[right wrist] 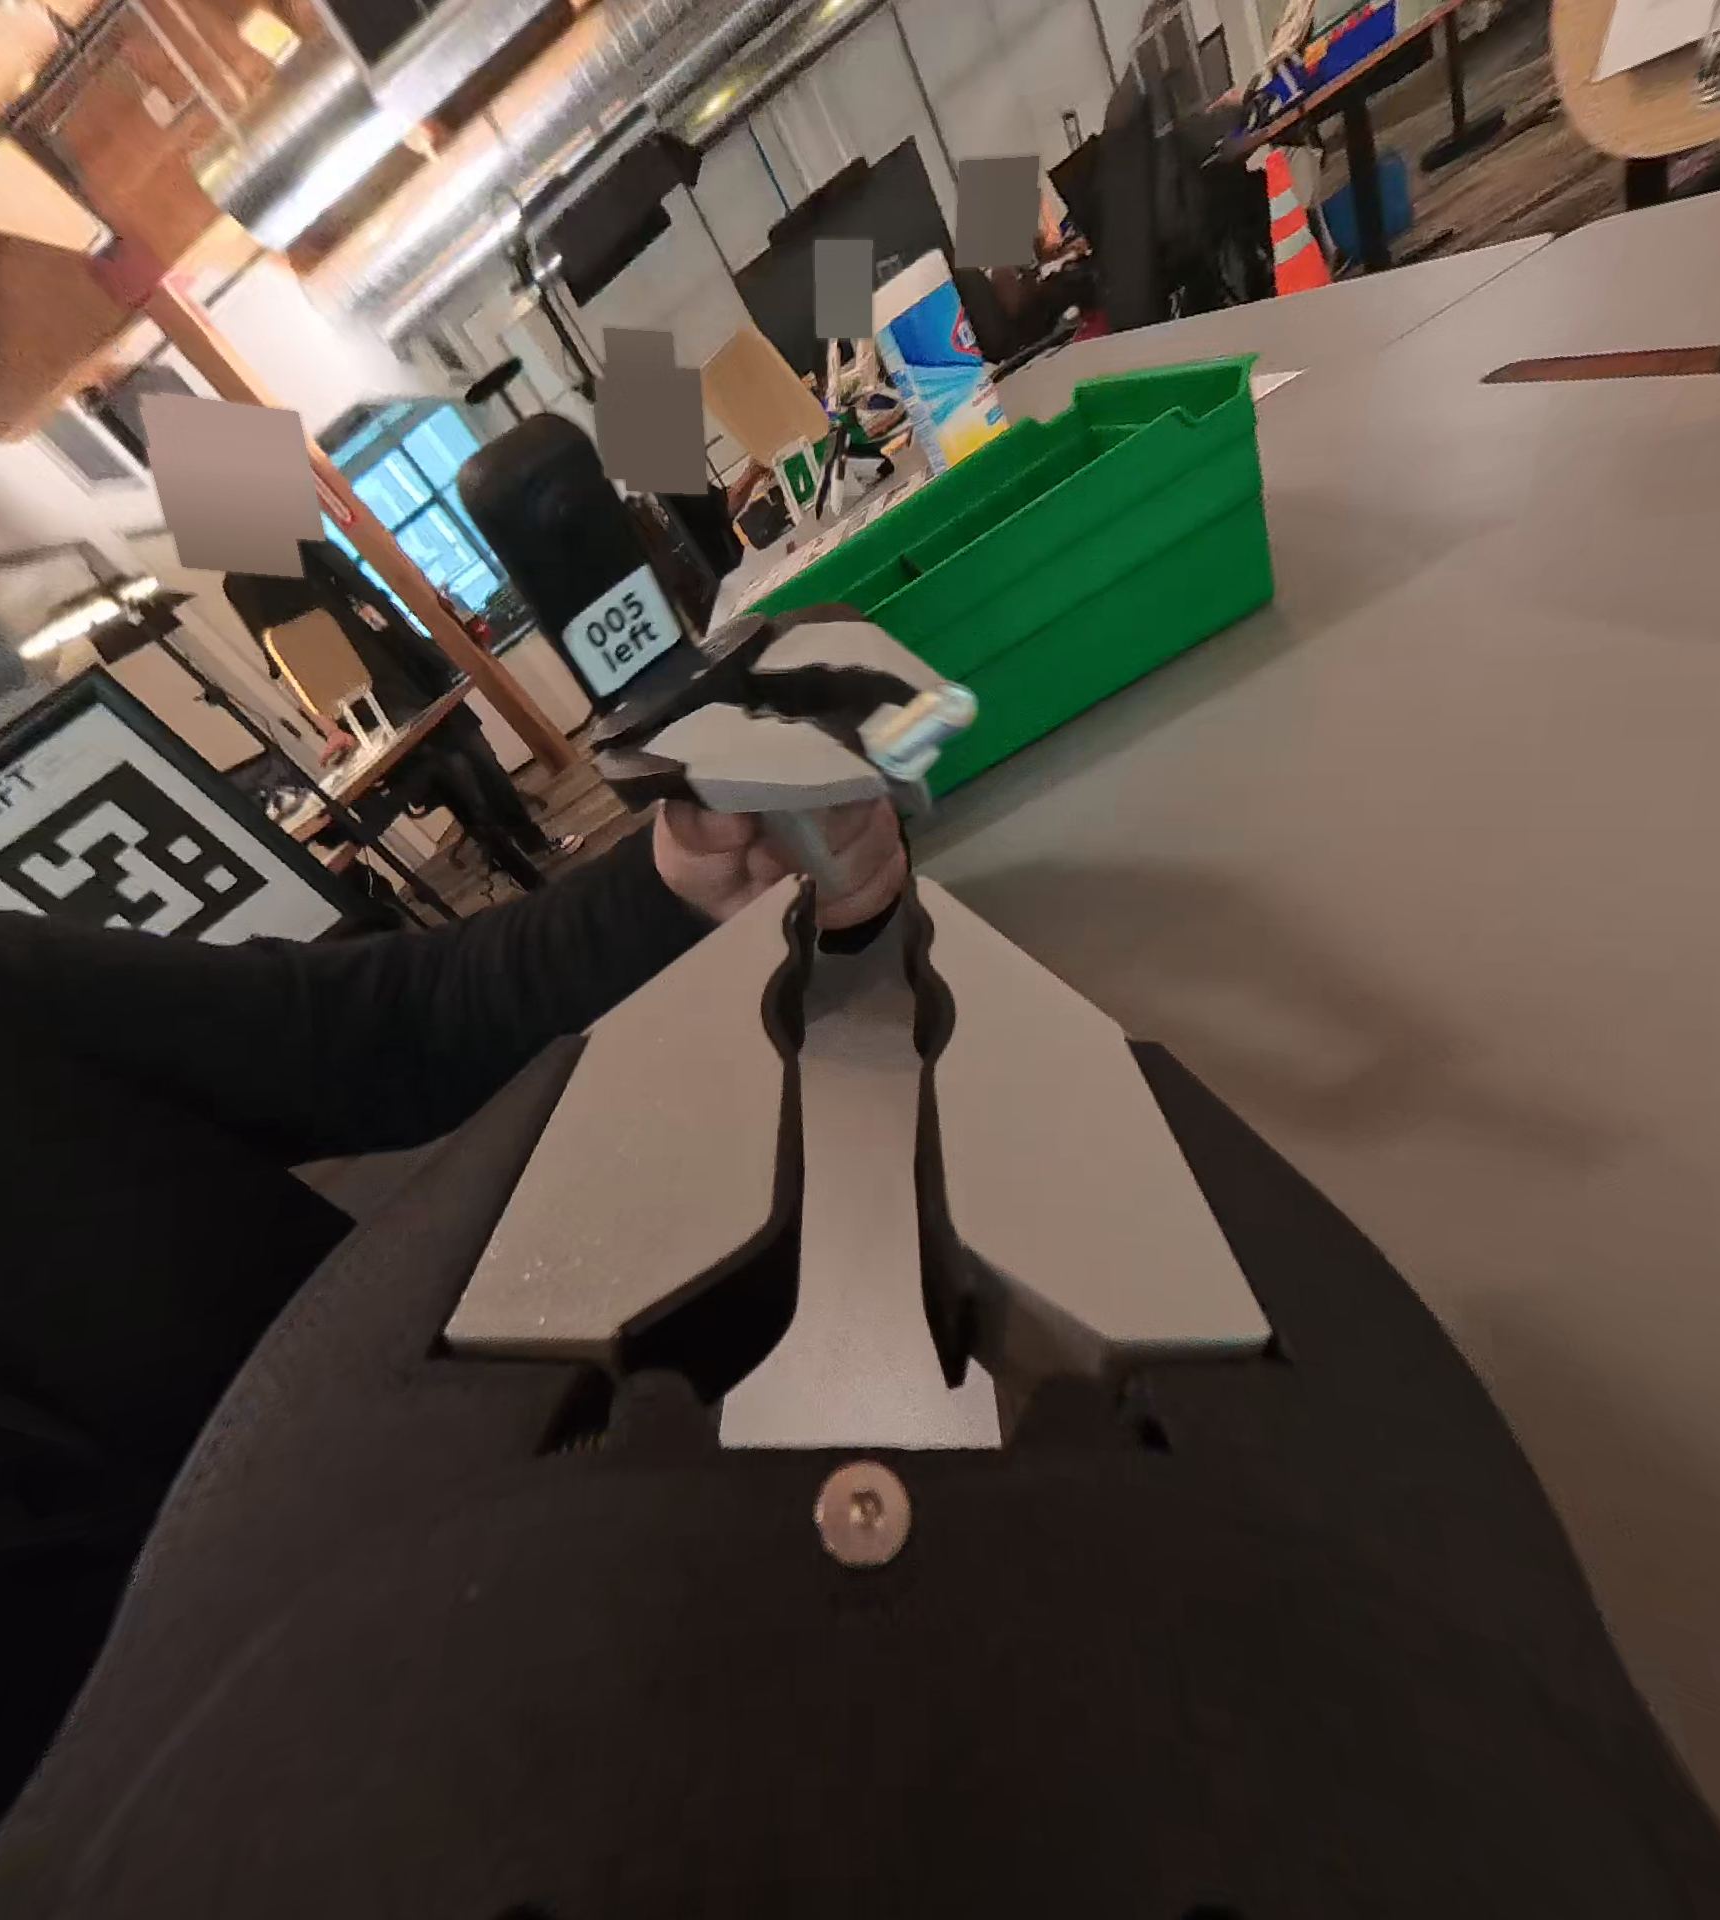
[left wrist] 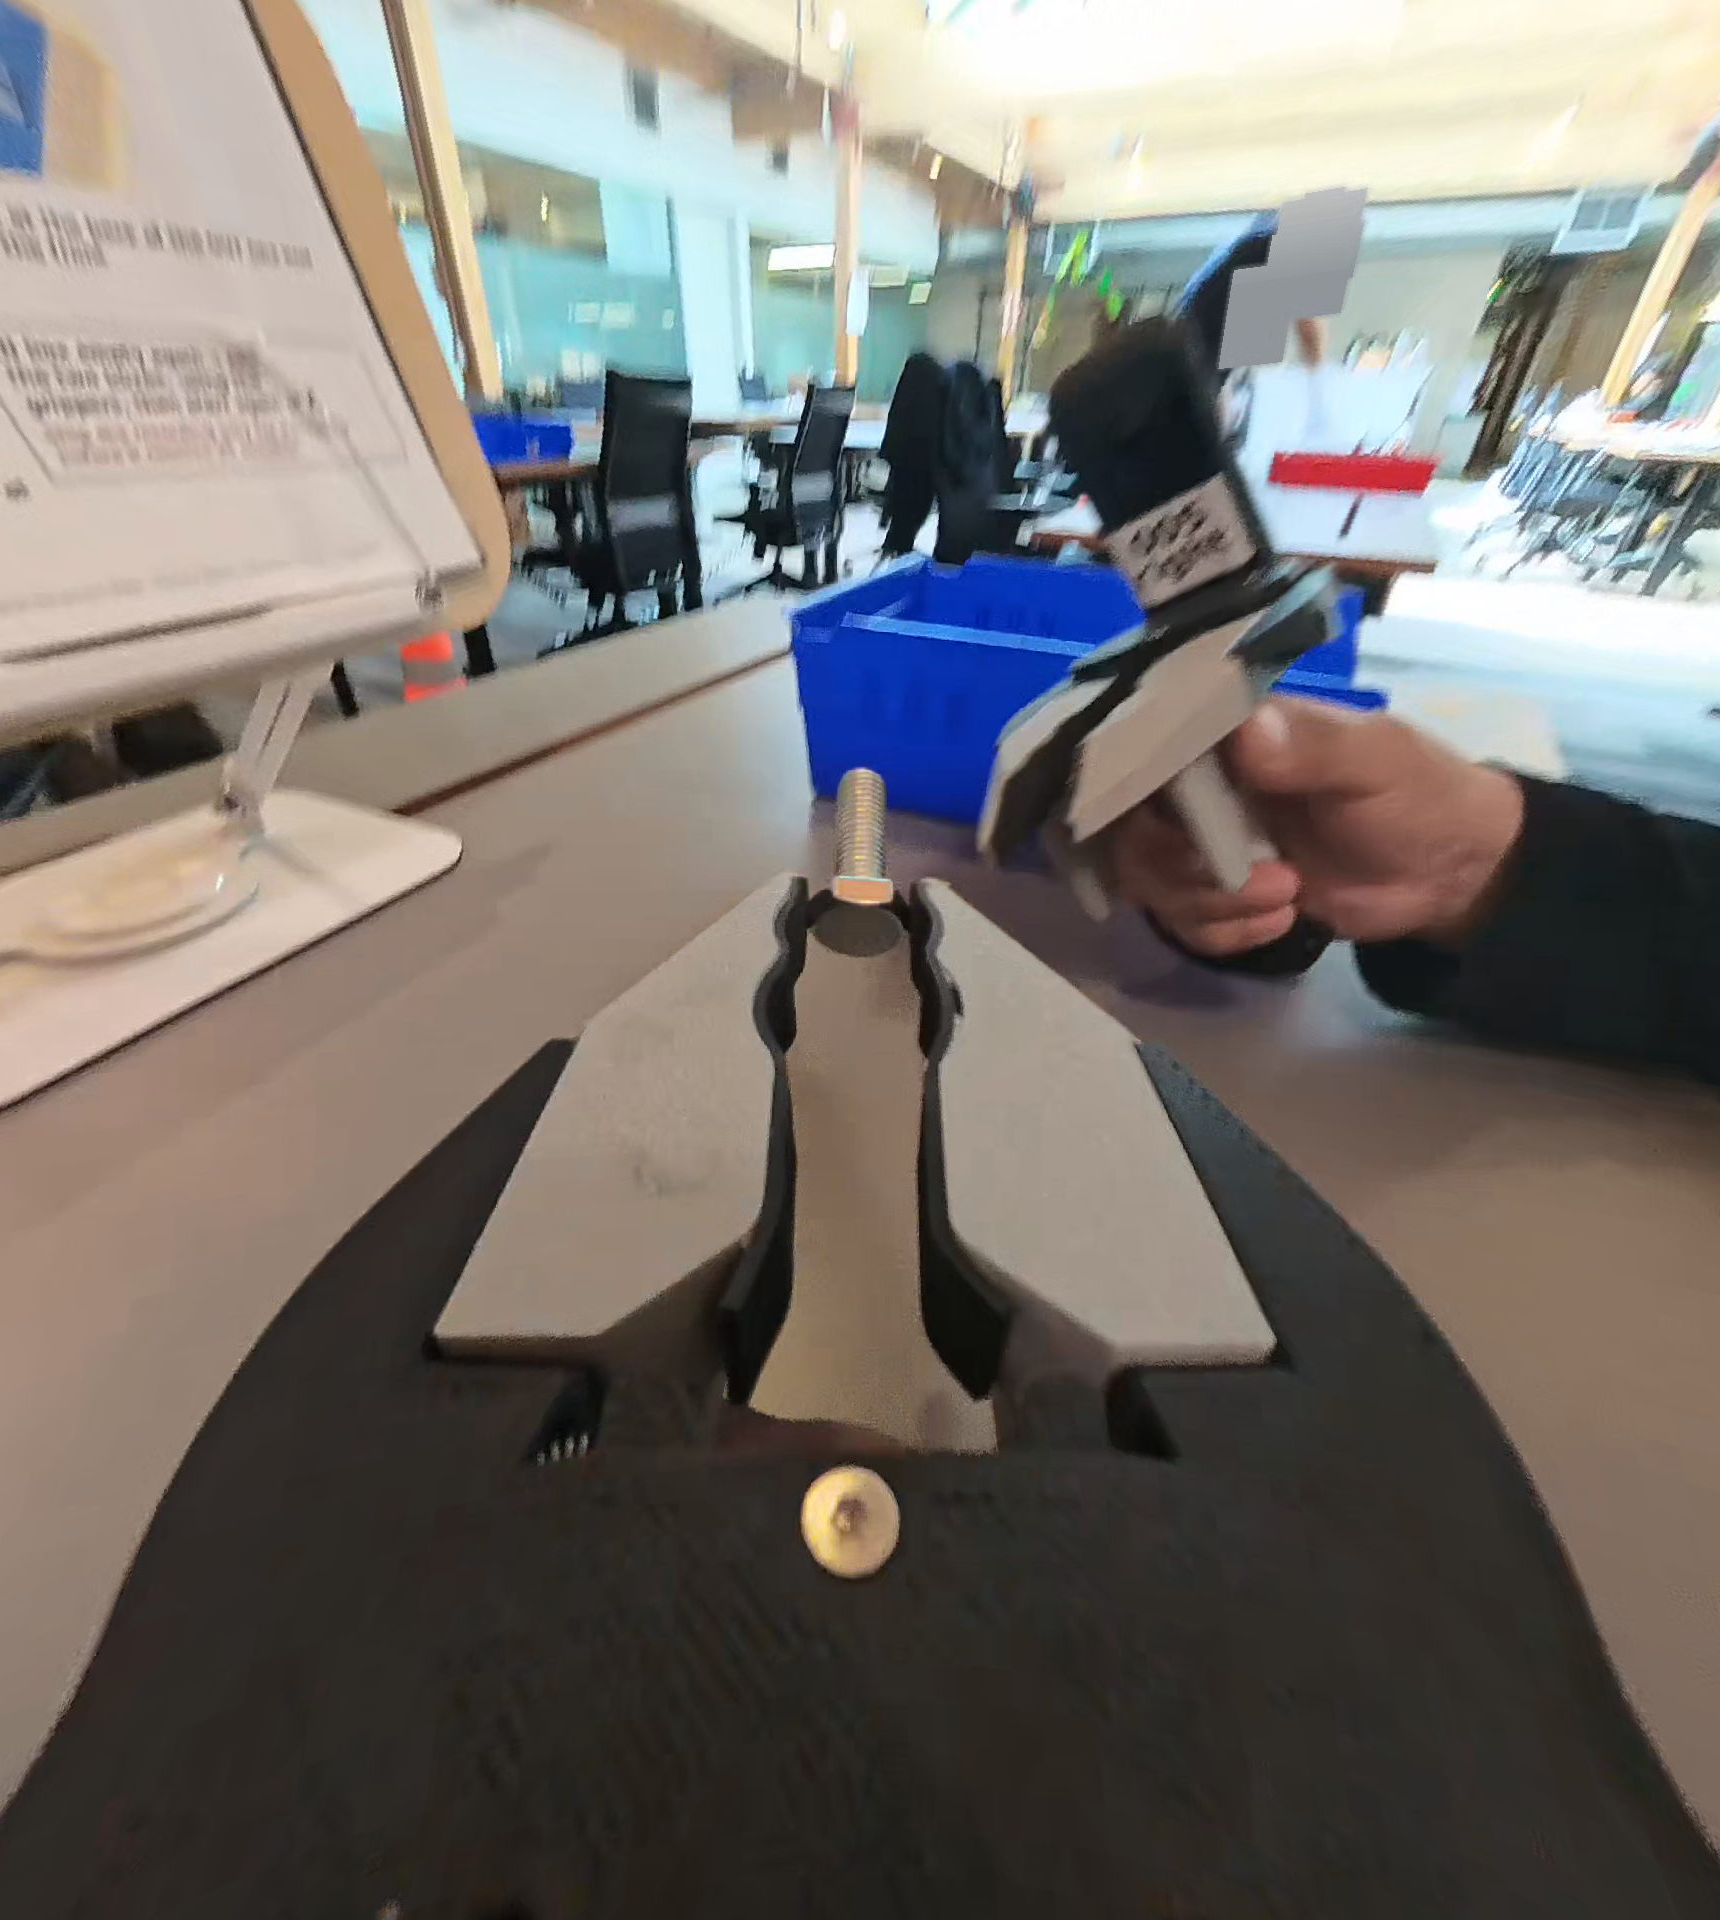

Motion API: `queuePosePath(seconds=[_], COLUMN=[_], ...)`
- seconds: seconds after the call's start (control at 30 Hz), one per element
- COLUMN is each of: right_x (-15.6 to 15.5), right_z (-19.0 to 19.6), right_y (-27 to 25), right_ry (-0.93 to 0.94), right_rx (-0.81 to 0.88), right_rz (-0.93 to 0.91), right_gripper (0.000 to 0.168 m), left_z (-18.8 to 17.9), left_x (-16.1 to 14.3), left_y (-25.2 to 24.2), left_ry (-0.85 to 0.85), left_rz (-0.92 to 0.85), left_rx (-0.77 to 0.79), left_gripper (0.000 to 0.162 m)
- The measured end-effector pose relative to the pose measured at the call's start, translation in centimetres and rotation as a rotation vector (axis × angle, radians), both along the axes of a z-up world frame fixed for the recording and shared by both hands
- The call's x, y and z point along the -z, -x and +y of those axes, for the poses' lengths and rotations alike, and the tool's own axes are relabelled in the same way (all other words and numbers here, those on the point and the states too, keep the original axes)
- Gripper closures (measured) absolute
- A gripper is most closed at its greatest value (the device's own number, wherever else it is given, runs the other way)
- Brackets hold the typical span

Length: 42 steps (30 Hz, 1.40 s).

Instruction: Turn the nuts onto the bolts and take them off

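Left wrist view: bolt (left wrist: pixel 858 844) between left claw (left wrist: pixel 856 914) tips

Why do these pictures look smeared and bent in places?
Left wrist view: the bolt in the left tool is sharp, the right tool motion-blurred. Right wrist view: the green bin is fairly crisp. Both: wide-angle lens curves the edges.

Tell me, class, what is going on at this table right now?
A person holds a two-finger gripper in each hand over a grey table. The left gripper is shut on the head of a silver bolt, threaded end pointing away. The right gripper is open and holds nothing. No nut is on the bolt. A blue bin and a green bin sit on the table.
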State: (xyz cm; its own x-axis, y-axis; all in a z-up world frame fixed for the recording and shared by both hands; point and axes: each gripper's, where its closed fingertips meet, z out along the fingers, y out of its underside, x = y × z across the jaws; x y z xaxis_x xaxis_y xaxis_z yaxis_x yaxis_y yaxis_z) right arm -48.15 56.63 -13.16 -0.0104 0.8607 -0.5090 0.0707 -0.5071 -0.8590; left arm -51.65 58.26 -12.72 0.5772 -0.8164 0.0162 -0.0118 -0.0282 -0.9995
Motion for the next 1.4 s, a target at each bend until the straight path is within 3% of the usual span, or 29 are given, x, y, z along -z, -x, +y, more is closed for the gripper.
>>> queuePosePath(seconds=[0.13,0.23,0.37,0.43,0.5,0.63,0.87,1.1,1.27,1.4], right_x=[-0.1,-1.0,-0.4,-0.9,-0.9,-0.2,3.3,4.7,4.7,3.7], right_z=[0.2,0.2,0.4,0.5,0.5,0.8,0.9,1.0,0.8,0.6], right_y=[0.6,1.1,1.8,1.7,1.7,1.8,2.4,2.7,2.5,2.6], right_ry=[0.025,0.077,0.138,0.127,0.123,0.031,-0.217,-0.297,-0.233,-0.174], right_rx=[0.011,0.0,-0.012,-0.01,-0.007,0.046,0.11,0.14,0.119,0.099], right_rz=[0.024,0.118,0.121,0.156,0.15,0.071,-0.23,-0.352,-0.322,-0.236], right_gripper=[0.133,0.147,0.149,0.16,0.161,0.162,0.162,0.162,0.162,0.161], left_z=[-0.9,-1.0,-1.3,-1.5,-1.4,-1.1,-0.6,-0.7,-0.8,-1.0], left_x=[-0.8,-0.4,0.0,0.4,0.6,1.8,6.0,7.0,6.4,5.5], left_y=[-0.9,-1.4,-2.2,-2.6,-2.7,-2.9,-3.0,-3.1,-3.1,-3.2], left_ry=[-0.017,-0.03,-0.015,-0.009,-0.007,0.061,0.113,0.031,0.082,0.183], left_rz=[-0.051,-0.025,-0.01,0.009,0.022,0.052,0.312,0.451,0.365,0.221], left_rx=[0.051,0.051,0.069,0.073,0.065,0.06,0.014,-0.013,0.01,0.063], left_gripper=[0.145,0.145,0.145,0.145,0.145,0.145,0.144,0.145,0.143,0.155])
